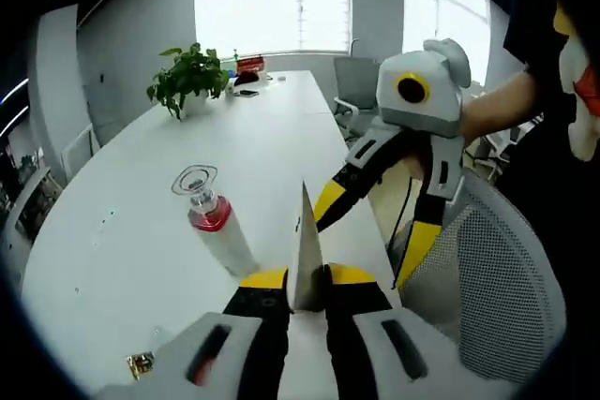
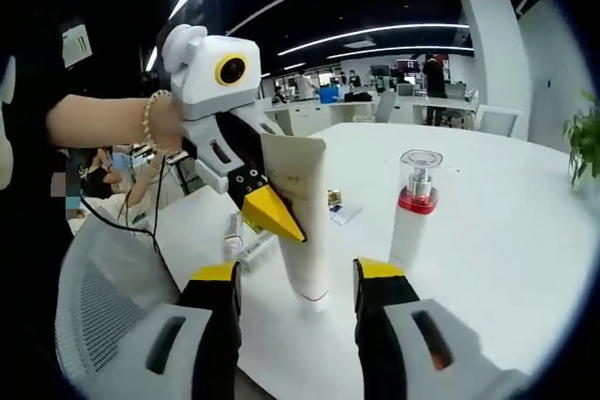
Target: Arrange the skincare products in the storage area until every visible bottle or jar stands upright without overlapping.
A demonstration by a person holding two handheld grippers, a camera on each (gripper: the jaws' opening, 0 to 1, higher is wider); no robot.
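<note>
A white squeeze tube (image 2: 305,222) stands on its cap near the table's edge. My left gripper (image 2: 281,217) is shut on the tube's upper edge. In the left gripper view the tube (image 1: 305,241) shows edge-on between the yellow tips of my left gripper (image 1: 307,276). My right gripper (image 2: 300,274) is open, its tips apart on either side of the tube's base and not touching it; it enters the left gripper view (image 1: 372,224) from the right. A white pump bottle (image 2: 412,217) with a red collar and clear cap stands upright beside the tube (image 1: 214,227).
Small pale tubes (image 2: 246,245) lie flat behind the standing tube, with a small sachet (image 2: 339,205) nearby. A gold-coloured bit (image 1: 141,362) lies near the front edge. A potted plant (image 1: 187,77) stands far down the white table (image 1: 272,138). A mesh chair (image 1: 487,278) is beside the edge.
</note>
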